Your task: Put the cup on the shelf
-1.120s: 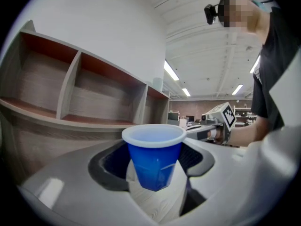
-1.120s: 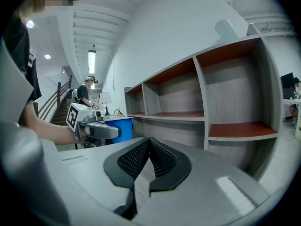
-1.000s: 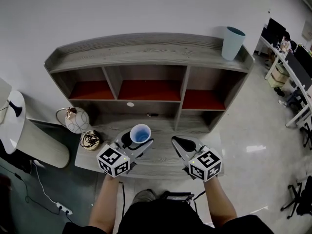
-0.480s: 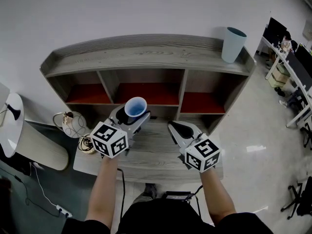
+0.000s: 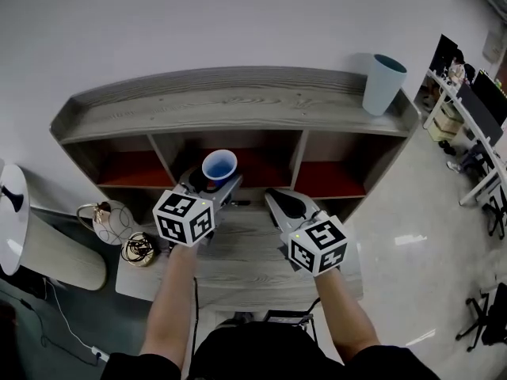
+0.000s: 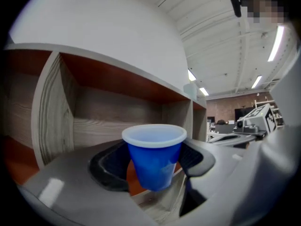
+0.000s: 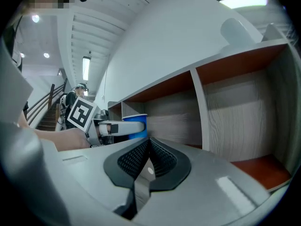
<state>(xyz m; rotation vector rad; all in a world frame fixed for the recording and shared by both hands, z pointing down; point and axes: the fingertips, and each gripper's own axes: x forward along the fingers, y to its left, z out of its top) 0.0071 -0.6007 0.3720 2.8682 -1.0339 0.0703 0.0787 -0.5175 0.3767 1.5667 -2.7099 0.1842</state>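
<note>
The left hand-held gripper [image 5: 212, 183] grips the cup [image 5: 219, 165], its pads pressed on opposite sides of the wall just under the rim. The cup stands upright, clear of the worktop [image 5: 238, 264] and in front of the middle bay of the shelf [image 5: 238, 105].

The cup is small, blue and looks like thin plastic, and it seems empty. I judge it very light and easy to crush, so only a gentle squeeze suits it. The wall is smooth and tapers downward, so it could slip. A hold high up, where the rolled rim stiffens it, is safest.

The right hand-held gripper [image 5: 279, 201] is closed on nothing, beside the left one. A tall pale tumbler [image 5: 383, 84] stands on the shelf top, far right.
</note>
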